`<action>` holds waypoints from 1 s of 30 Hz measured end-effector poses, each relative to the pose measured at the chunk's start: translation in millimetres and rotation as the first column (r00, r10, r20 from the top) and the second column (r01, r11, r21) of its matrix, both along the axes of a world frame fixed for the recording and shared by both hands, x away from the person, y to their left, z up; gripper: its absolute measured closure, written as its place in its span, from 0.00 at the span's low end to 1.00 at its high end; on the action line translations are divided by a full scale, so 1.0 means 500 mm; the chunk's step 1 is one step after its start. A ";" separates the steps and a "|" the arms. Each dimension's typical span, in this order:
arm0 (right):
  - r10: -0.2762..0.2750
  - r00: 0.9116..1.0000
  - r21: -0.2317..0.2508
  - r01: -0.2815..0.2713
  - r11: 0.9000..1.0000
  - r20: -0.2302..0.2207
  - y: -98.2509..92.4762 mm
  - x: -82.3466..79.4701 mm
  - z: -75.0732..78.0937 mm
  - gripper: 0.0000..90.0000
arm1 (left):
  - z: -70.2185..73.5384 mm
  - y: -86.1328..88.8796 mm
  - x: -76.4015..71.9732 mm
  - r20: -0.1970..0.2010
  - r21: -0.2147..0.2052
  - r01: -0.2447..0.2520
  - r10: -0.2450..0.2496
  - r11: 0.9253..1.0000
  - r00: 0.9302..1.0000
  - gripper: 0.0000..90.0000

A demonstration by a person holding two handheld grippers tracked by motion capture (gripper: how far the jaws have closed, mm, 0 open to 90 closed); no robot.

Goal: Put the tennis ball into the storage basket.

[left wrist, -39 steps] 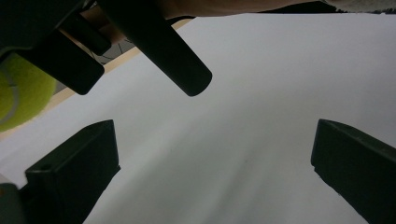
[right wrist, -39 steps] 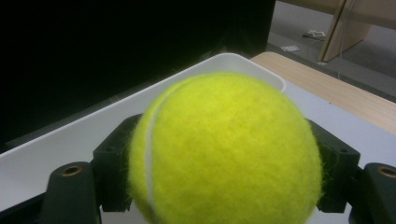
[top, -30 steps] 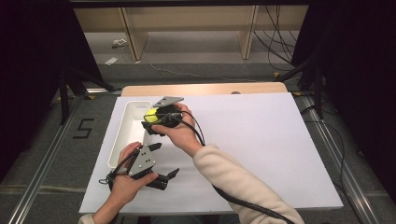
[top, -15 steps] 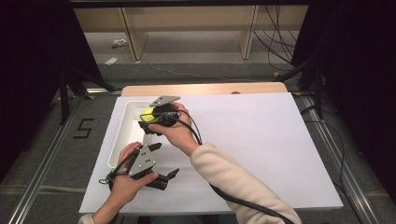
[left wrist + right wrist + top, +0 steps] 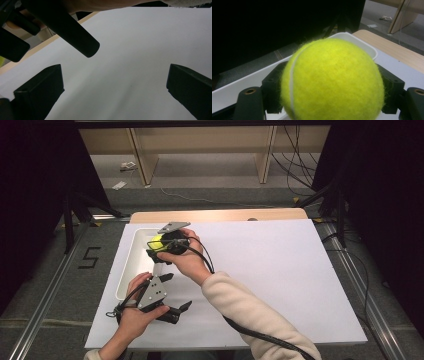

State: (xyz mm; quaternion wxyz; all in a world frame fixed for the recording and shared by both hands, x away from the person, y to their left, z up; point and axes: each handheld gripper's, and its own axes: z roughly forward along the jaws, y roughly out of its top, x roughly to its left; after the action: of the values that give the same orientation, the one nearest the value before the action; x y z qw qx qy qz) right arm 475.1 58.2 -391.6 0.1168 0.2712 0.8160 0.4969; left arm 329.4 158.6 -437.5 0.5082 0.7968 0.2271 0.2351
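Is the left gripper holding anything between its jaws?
No, the left gripper has its jaws spread wide with only the white table cover between them.

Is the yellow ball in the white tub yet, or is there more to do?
Not yet. Done: the right gripper has the tennis ball clamped between its jaws and holds it above the white tub. In hand: the ball hangs over the tub's far end. Left, probably: lowering it and letting go. The left gripper is open over the white sheet, holding nothing.

A fuzzy yellow-green tennis ball [image 5: 332, 80] with a white seam sits clamped above the white tray [image 5: 131, 270], which lies on the surface.
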 end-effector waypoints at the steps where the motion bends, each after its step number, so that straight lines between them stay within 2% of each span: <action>1: 0.002 1.000 -0.001 -0.002 1.000 0.000 0.000 0.000 0.001 0.29 | 0.000 0.000 0.000 0.000 0.001 0.001 -0.001 1.000 1.000 0.01; 30: 0.026 1.000 0.004 -0.026 1.000 -0.011 0.028 0.007 0.005 0.29 | 0.000 -0.002 -0.001 -0.001 0.002 0.007 -0.007 1.000 1.000 0.01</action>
State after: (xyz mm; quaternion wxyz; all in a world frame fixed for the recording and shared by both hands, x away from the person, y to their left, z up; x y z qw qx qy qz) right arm 478.6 72.0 -388.9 0.1055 0.2635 0.8192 0.4984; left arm 329.0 157.6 -437.6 0.5080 0.7982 0.2245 0.2331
